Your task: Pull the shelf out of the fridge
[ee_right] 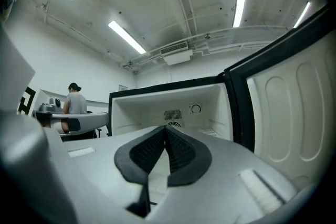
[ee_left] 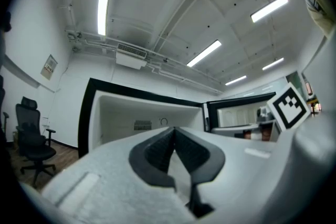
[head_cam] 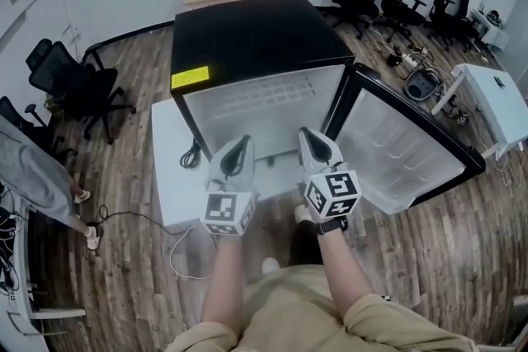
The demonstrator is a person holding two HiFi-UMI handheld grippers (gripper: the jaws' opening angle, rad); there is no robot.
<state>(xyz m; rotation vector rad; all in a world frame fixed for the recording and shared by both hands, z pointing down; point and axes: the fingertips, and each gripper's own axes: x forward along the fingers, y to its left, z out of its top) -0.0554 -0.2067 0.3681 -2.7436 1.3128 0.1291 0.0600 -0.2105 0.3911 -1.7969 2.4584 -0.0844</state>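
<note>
Held left gripper and right gripper closed and empty before the open fridge, with the shelf seated inside; judged shelf light, rigid, possibly slippery, best gripped along its front edge, one gripper each side.

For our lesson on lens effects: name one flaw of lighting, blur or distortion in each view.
Head view: fisheye curves the floor planks and the fridge edges. Left gripper view: ceiling lights glare, the near left claw looks soft. Right gripper view: dark corners, the fridge door bows.
</note>
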